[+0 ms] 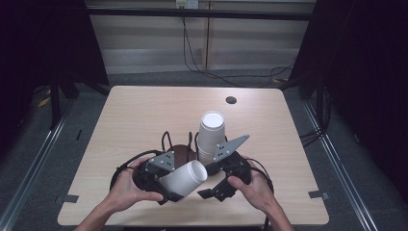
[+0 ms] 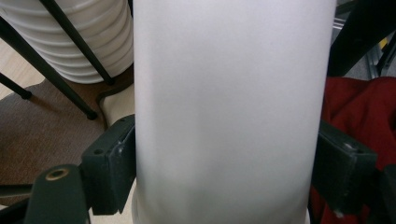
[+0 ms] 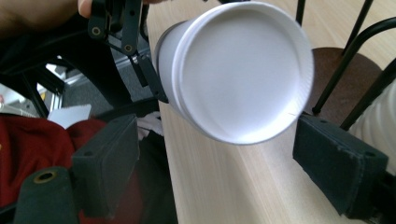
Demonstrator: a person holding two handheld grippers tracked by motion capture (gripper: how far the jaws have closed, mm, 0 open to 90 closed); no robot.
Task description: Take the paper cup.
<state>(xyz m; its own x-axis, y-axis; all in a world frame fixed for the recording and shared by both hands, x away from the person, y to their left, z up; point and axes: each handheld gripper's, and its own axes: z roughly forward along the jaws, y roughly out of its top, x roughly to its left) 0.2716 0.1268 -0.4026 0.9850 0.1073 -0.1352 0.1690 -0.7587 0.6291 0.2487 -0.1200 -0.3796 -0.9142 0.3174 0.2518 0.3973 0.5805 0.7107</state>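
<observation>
Gripping one white paper cup [image 1: 186,177] sideways above the near table [image 1: 134,115] edge, the left gripper [image 1: 179,185] has its jaws clamped on the cup's wall; the right gripper [image 1: 208,179] sits beside it, jaws apart around nothing; one stack of cups [image 1: 211,134] stands in a wire holder [image 1: 168,140] behind.

This looks like a lab or recording studio set up for filming handling work rather than a home or shop. A plain light-wood rectangular counter [image 1: 144,115] with a round black cable hole [image 1: 231,100] near its far right corner stands alone on grey carpet floor [image 1: 337,159], hemmed in left and right by black curtains [image 1: 375,72]. Beyond its far edge, loose black cables [image 1: 211,72] hang from a wall socket [image 1: 186,4] on bare beige wall panels [image 1: 144,33], and metal floor rails [image 1: 33,168] run along both sides.
</observation>
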